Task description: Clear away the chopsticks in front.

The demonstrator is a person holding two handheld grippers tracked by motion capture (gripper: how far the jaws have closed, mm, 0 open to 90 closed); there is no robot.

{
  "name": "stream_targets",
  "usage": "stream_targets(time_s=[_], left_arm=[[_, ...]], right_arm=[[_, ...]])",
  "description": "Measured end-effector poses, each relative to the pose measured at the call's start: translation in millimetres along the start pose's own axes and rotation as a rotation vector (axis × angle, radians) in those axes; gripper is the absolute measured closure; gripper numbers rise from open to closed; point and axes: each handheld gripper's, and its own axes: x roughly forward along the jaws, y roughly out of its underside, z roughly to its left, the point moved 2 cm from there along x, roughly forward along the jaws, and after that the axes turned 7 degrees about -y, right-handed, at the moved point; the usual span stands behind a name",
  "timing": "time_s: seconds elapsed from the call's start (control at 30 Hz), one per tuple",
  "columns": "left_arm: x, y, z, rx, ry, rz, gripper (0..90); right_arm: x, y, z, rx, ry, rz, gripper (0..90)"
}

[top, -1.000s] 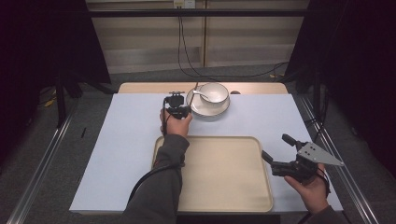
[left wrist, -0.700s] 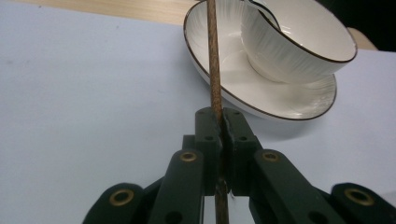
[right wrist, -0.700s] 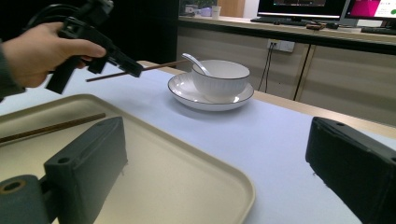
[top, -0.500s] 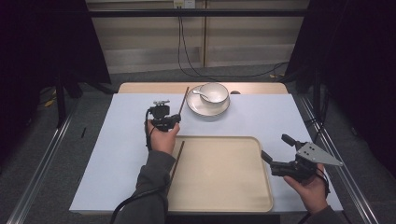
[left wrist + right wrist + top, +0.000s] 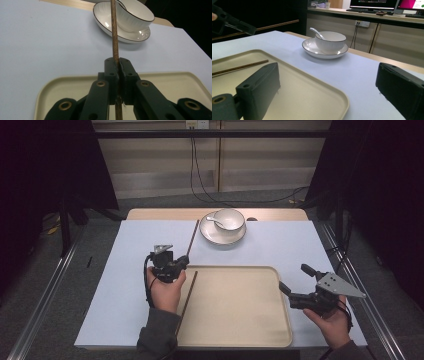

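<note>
My left gripper is shut on a brown chopstick just beyond the far left corner of the beige tray. In the left gripper view the chopstick runs from the closed jaws towards the bowl. A second chopstick lies along the tray's left side, also seen as the chopstick in the right gripper view. My right gripper is open and holds nothing at the tray's right edge.
A white bowl with a spoon in it stands on a saucer at the far middle of the table. The pale blue mat covers the tabletop. Dark floor and rails flank both sides.
My left hand has carried its chopstick away from the bowl, leftwards and nearer to the person, to the tray's far left corner. The right gripper has stayed in place.
</note>
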Motion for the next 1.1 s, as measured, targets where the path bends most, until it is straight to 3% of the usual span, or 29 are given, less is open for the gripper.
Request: stream_targets(time_s=[0.2,0.4,0.53,0.63,0.8,1.1], left_arm=[[-19.7,22.9,-8.5,0.029,0.009,-0.019,85.7],[-33.3,47.4,-5.3,0.015,0.002,-0.019,85.7],[-42.8,62.0,-3.7,-0.003,0.018,-0.008,85.7],[-49.6,71.5,-1.4,0.010,-0.001,-0.001,85.7],[-56.8,82.7,0.8,0.024,-0.019,0.017,85.7],[-67.1,98.0,6.4,0.006,-0.028,0.047,85.7]], right_arm=[[-0.1,0.1,-0.2,-0.001,0.008,-0.002,4.8],[-0.6,0.0,0.0,-0.001,0.008,0.000,4.9],[-0.9,0.0,0.0,0.000,0.008,-0.001,4.9],[-0.4,0.2,-0.1,-0.002,0.008,0.001,4.9],[-0.8,0.2,-0.1,0.000,0.008,0.001,4.8],[-0.9,0.2,0.1,-0.004,0.006,0.003,4.9]])
